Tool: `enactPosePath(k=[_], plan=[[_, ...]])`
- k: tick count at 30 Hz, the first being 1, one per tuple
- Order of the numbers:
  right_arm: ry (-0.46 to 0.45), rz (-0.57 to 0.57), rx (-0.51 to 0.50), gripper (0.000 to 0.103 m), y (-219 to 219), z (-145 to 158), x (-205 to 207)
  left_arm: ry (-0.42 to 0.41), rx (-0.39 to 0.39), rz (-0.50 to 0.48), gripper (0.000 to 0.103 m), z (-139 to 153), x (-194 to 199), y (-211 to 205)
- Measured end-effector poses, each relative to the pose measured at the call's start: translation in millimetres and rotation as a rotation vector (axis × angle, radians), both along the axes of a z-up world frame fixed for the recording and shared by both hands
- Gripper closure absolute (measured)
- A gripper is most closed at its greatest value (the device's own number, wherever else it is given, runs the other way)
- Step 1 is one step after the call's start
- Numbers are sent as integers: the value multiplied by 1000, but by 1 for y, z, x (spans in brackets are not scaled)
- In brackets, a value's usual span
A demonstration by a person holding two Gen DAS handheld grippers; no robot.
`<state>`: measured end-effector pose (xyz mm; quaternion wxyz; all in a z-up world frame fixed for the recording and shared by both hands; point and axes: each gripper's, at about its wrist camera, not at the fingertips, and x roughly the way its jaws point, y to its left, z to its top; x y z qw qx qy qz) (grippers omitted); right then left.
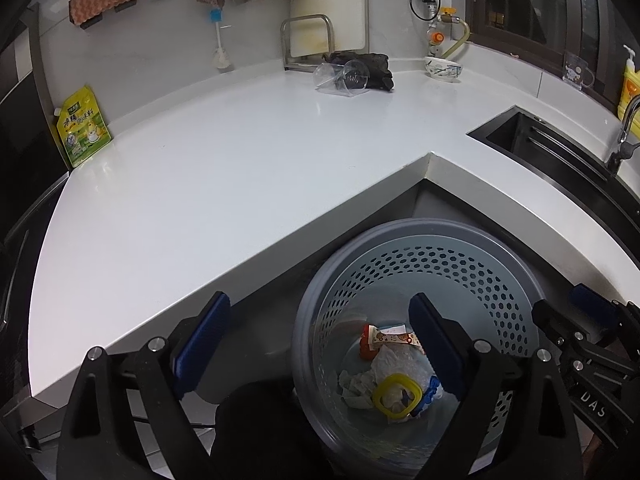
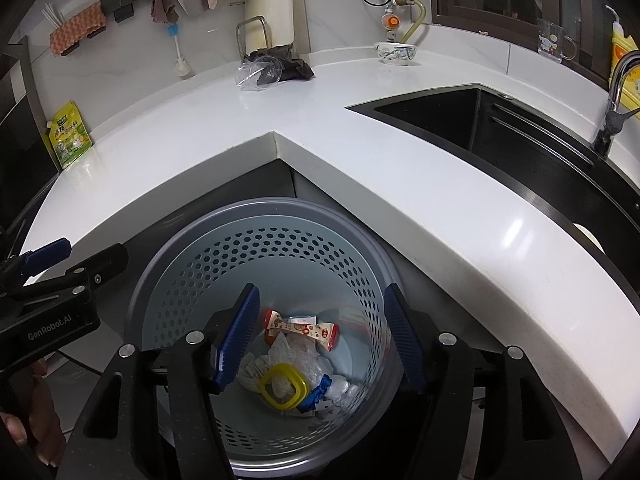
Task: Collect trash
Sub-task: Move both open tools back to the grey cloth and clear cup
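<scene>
Much of the job looks done: the perforated trash bin, standing on the floor in the inner corner below the white surface, already holds a snack wrapper, crumpled white paper or plastic, a yellow ring-shaped lid and a small blue scrap. Both tools hang over the bin with nothing between their jaws: the left gripper stands spread wide and empty, and the right gripper is released too, its blue pads apart above the rubbish. What may remain is on the surface near the back wall: a clear plastic cup lies tipped on its side just beside a dark crumpled cloth. The cup seems the likely next piece of trash; whether the yellow-green pouch leaning on the wall counts as trash I cannot tell.
</scene>
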<state>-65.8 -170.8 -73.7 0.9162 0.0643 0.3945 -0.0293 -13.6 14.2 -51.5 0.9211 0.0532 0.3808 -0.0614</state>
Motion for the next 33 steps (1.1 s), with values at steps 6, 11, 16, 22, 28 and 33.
enactPosePath(k=[6,11,16,22,28,33], plan=[[-7,20,8,36,1,3,10,14,-16,12,12,2,10,3],[-18,28,4,32,-1,7,22,31,-37,13,11,3,19,4],[-34,43,40,32,-7,17,40,34,-63,9,10,13,33,3],[-65,72,24,28,-15,37,82,1,-80,16,8,31,67,3],[-93,111,-8,28,-27,57,138,-30,-72,32,8,47,115,-3],[-110,139,-32,28,-38,75,195,-70,-59,53,7,62,160,-11]])
